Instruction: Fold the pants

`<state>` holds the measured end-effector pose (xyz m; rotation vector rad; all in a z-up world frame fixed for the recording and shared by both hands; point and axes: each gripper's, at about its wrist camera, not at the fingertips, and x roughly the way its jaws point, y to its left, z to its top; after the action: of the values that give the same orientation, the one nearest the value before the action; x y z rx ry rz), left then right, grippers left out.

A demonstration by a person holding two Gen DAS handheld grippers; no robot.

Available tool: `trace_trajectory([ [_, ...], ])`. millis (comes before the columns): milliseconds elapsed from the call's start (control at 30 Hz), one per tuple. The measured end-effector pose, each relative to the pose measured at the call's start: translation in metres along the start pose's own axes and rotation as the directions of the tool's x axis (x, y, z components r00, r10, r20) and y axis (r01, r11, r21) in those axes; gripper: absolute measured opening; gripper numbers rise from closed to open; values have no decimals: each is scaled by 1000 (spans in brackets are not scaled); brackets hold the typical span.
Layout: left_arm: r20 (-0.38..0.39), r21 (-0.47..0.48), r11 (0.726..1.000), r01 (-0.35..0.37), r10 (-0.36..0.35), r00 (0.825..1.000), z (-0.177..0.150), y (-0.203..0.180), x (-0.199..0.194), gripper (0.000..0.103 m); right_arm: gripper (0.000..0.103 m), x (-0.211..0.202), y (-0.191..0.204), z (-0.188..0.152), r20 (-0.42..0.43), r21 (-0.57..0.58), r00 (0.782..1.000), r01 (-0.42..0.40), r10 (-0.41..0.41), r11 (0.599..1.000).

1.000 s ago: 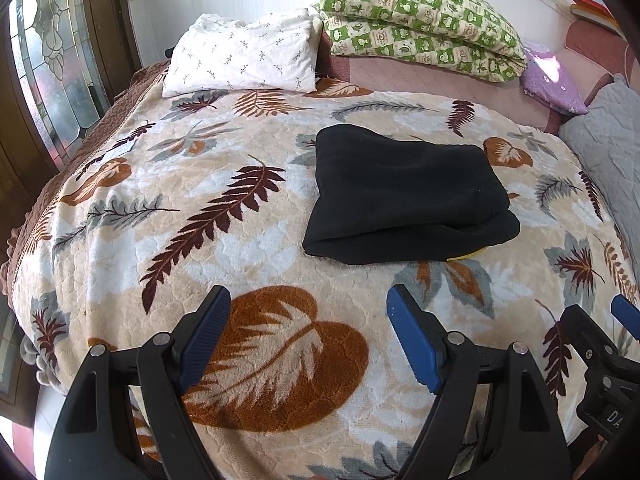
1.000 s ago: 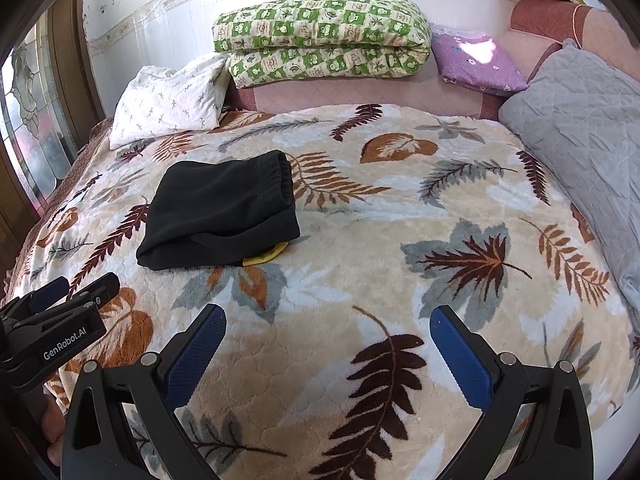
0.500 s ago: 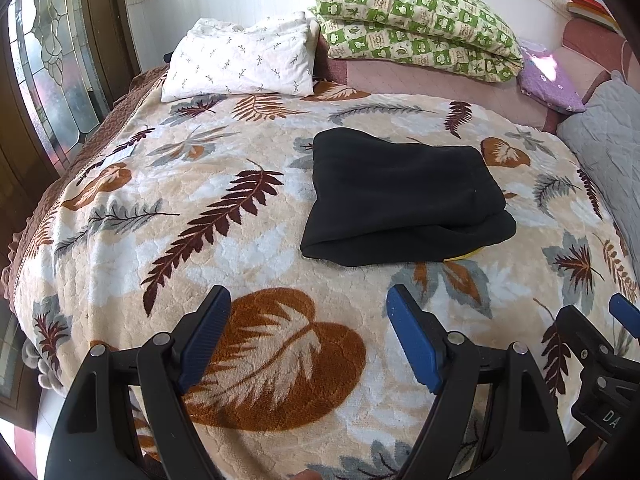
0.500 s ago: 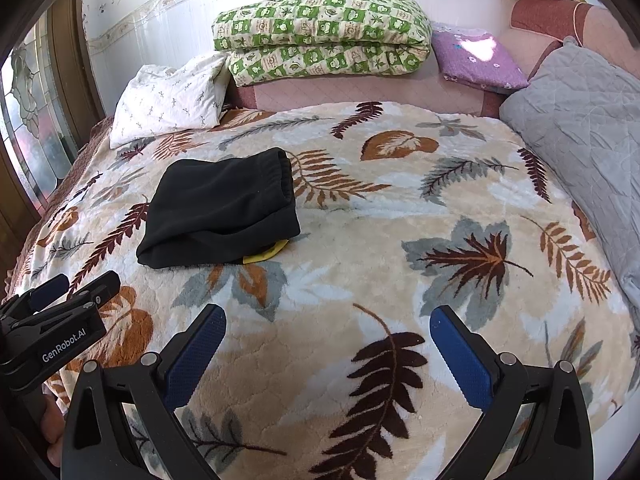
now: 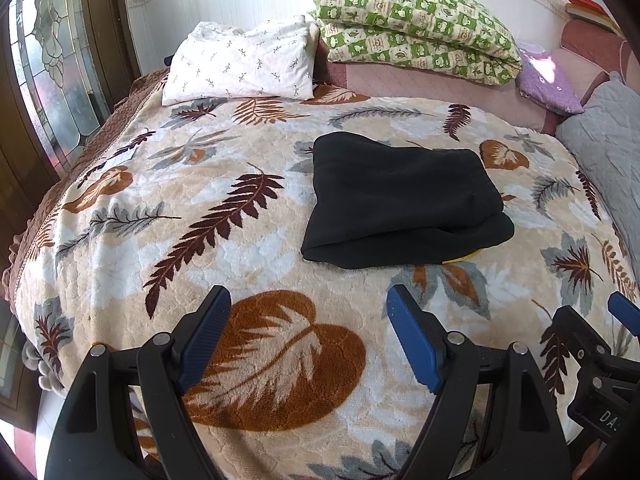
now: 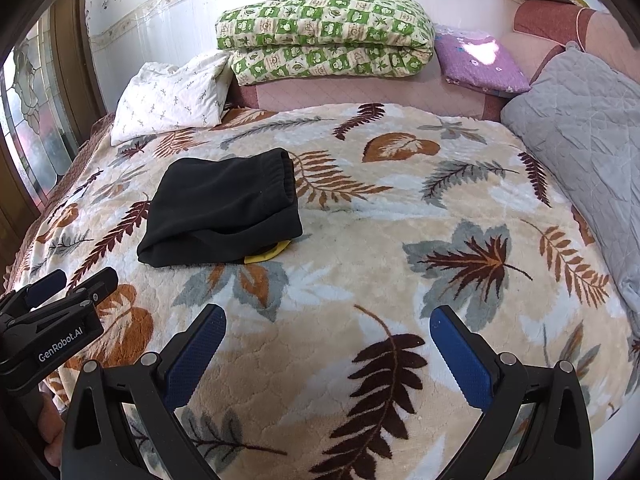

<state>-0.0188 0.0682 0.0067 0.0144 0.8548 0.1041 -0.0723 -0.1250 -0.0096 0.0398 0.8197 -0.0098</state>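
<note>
The black pants (image 5: pixel 400 204) lie folded into a thick bundle on the leaf-patterned blanket (image 5: pixel 248 248) in the middle of the bed, a bit of yellow (image 6: pixel 266 254) poking out from under their near edge. Both tools hang over the near end of the bed, well short of the pants. The left tool (image 5: pixel 308 336) and the right tool (image 6: pixel 328 348) each have their blue pads spread wide with nothing between them.

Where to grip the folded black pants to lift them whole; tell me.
Grip the black pants at the thick rounded fold on the near edge, coming in low from the front with an open hand-held gripper. All layers meet there; the elastic waistband on the right side would catch only some.
</note>
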Motion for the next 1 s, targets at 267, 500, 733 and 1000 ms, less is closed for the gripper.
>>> trace_trajectory([
  [267,-2,4,1000,2,-2,1000,0,-1,0,81,103,-1,1,1,-1,-1,1000,1,-1,1000],
  [500,-1,7,1000,2,-2,1000,-1,-3,-1,81,103,-1,1,1,0,-1,1000,0,0,1000],
  [733,-2,4,1000,2,-2,1000,-1,-4,-2,81,103,-1,1,1,-2,-2,1000,1,-1,1000],
  [1000,-8,8,1000,11,-11,1000,-3,-6,-1,81,103,-1,1,1,-2,-3,1000,1,-1,1000],
])
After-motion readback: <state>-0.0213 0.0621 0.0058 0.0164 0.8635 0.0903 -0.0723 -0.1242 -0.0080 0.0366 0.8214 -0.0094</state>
